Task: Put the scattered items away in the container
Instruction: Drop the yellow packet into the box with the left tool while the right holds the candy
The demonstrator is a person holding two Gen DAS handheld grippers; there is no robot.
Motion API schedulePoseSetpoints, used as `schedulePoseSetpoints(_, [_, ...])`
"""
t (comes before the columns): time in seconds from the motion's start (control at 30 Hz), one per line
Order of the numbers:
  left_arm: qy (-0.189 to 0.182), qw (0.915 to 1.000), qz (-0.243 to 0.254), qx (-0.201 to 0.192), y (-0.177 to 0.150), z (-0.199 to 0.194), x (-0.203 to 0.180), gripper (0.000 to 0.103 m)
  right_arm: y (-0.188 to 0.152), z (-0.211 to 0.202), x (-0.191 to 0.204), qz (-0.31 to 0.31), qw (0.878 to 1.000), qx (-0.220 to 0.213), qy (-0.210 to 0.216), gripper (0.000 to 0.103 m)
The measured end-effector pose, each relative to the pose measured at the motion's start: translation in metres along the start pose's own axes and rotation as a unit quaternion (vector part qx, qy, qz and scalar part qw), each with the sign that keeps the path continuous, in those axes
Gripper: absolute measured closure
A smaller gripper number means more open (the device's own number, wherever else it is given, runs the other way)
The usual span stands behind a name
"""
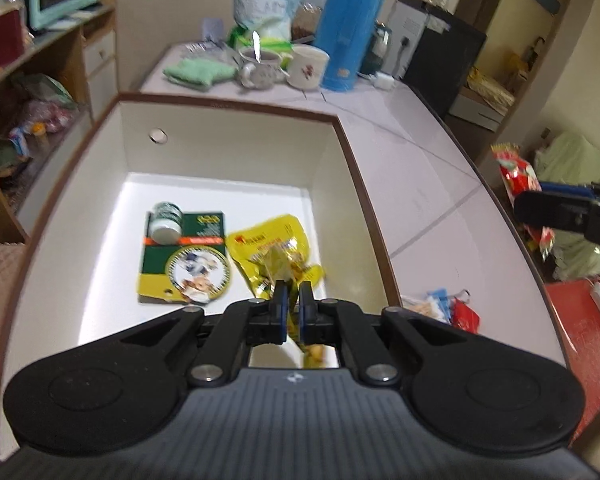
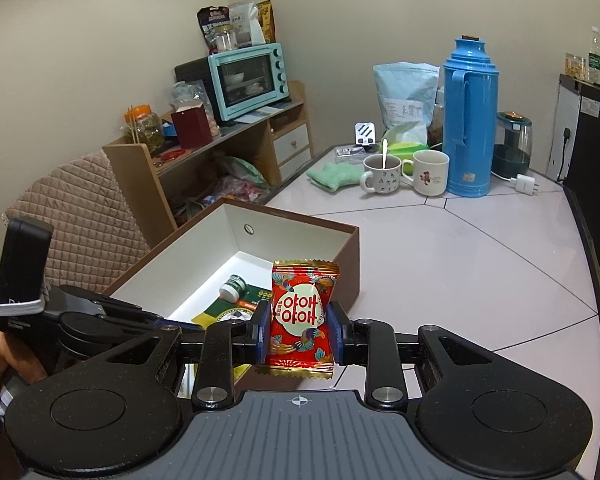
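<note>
Left claw (image 1: 293,300) sits over the open container (image 1: 340,120), its blue pads pinched together on a small yellow wrapped sweet (image 1: 278,264) that hangs above the box floor at about 5 o'clock within it. Below lie a yellow pouch (image 1: 268,240), a green and yellow card pack (image 1: 188,256) and a little white-capped bottle (image 1: 165,222), all already inside; a few more bright wrappers (image 1: 456,312) remain on the bench (image 1: 440,184) just outside the box wall at 3 o'clock. Judged from this, the release would go best with the claw kept well inside the rim, so the light sweet drops onto the floor and does not catch the wall. From the right wrist, the right claw (image 2: 300,332) is clamped on a red sweet packet (image 2: 302,312), glossy, gold-edged with crimped ends and white lettering, held upright above the bench, near the brown box's corner at 12 o'clock. It should probably wait until the left claw clears.
</note>
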State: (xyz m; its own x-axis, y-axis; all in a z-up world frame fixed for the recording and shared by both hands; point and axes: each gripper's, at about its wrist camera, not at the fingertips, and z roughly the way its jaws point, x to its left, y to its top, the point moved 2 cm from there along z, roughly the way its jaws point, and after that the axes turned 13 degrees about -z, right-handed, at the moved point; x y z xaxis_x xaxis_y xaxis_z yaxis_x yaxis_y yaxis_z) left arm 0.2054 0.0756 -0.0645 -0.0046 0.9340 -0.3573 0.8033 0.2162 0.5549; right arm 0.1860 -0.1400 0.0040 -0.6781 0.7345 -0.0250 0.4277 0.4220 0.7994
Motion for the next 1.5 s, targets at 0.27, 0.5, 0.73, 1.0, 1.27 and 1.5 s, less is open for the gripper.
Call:
schedulePoseSetpoints(0.27, [0.009,0.9999,-0.005,0.007,-0.003,-0.003,0.005,0.09,0.003,0.003,0.006,-0.004,1.0,0.003,0.002,0.074])
schedulePoseSetpoints(0.5, [0.055,0.9985,-0.002,0.002,0.0,-0.027,0.015,0.083,0.008,0.01,0.016,-0.01,1.0,0.002,0.013,0.074])
schedulePoseSetpoints(0.73, [0.085,0.9964,-0.004,-0.004,0.004,-0.051,0.027,0.073,0.016,0.024,0.031,-0.014,0.999,0.002,0.03,0.074])
schedulePoseSetpoints(1.0, [0.101,0.9945,0.011,-0.023,0.015,-0.072,0.036,0.061,0.025,0.048,0.051,-0.015,0.999,0.008,0.047,0.074])
schedulePoseSetpoints(1.27, [0.101,0.9944,0.013,-0.03,0.03,-0.078,0.052,0.056,0.033,0.082,0.06,-0.005,0.998,0.028,0.059,0.074])
schedulePoseSetpoints(1.5, [0.103,0.9942,0.008,-0.029,0.043,-0.074,0.07,0.055,0.031,0.12,0.071,0.001,0.995,0.06,0.077,0.074])
